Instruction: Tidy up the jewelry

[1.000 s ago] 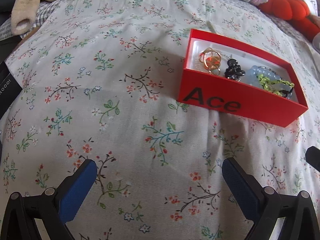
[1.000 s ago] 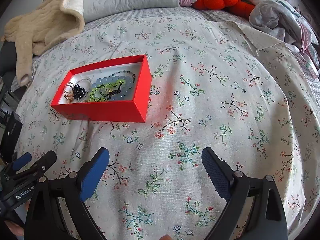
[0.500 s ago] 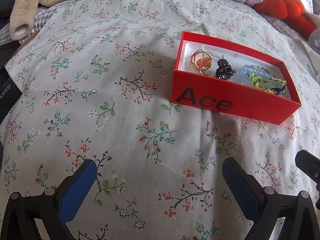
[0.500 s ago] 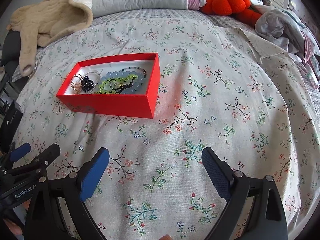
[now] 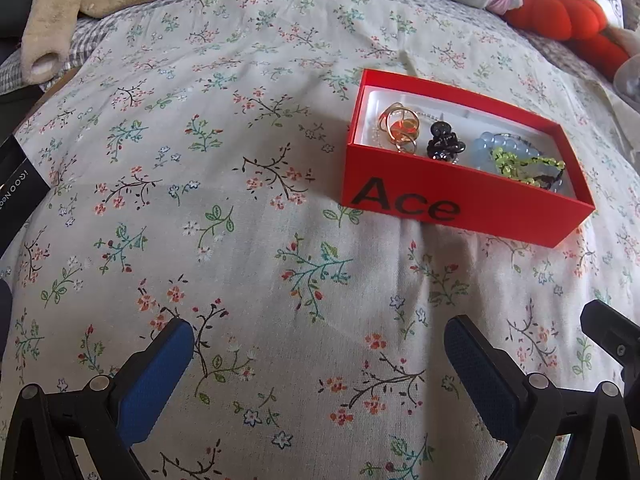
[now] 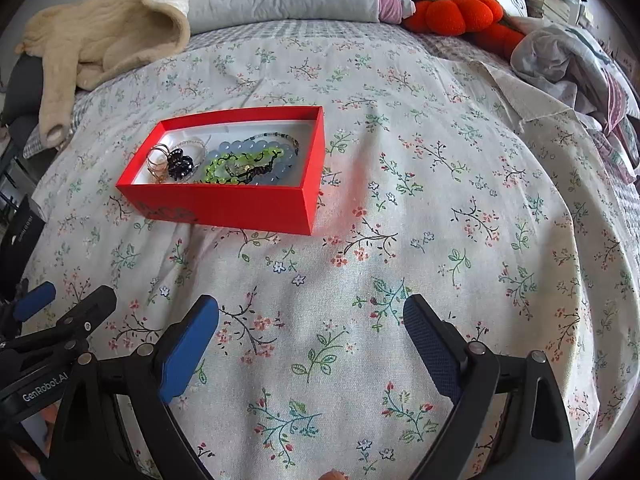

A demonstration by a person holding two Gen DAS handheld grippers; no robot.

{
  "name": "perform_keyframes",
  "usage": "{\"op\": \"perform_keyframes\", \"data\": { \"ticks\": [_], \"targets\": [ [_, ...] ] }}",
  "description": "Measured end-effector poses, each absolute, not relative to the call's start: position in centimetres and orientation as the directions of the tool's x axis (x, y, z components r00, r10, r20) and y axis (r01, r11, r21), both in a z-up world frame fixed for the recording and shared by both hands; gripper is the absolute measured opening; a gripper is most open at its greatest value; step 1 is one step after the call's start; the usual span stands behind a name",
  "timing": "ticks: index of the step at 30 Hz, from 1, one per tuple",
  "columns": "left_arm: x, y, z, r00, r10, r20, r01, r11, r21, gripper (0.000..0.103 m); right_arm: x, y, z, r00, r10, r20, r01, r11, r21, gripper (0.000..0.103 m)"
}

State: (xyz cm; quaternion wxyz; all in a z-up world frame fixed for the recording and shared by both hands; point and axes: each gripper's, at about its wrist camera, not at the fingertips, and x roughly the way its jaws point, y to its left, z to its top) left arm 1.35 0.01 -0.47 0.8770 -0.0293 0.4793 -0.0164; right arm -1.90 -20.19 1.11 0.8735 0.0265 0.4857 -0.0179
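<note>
From the left wrist view, the red box (image 5: 460, 196) shows "Ace" in black letters on its near wall. It sits open on the floral bedspread (image 5: 240, 240), ahead and to the right. Inside on a white lining lie a gold wire ring with an orange stone (image 5: 398, 128), a black clip-like piece (image 5: 444, 146), pale blue beads (image 5: 490, 150) and a green beaded bracelet (image 5: 520, 160). The left gripper (image 5: 318, 344) hangs with its blue pads spread wide, holding nothing, well short of the box. A black card (image 5: 16, 184) at the left edge carries white lettering too cut off to read. Open bedspread fills the whole left half.

From the right wrist view, the box (image 6: 240, 204) lies ahead and left, with the same jewelry heaped inside. The right gripper (image 6: 312, 324) is also spread wide and empty. "GenRobot.AI" reads on the other gripper's body at lower left. Bare bedspread (image 6: 440, 220) stretches right to crumpled clothes (image 6: 568, 64); a beige garment (image 6: 104, 36) and orange plush (image 6: 456, 12) lie at the far edge.
</note>
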Motion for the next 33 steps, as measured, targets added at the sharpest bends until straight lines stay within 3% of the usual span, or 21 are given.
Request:
{"op": "perform_keyframes", "data": {
  "ticks": [33],
  "targets": [
    [0.94, -0.45, -0.47, 0.521, -0.071, -0.850, 0.032, 0.997, -0.063, 0.103, -2.18, -19.23, 0.77, 0.523, -0.013, -0.852, 0.046, 0.999, 0.013, 0.095]
  ]
}}
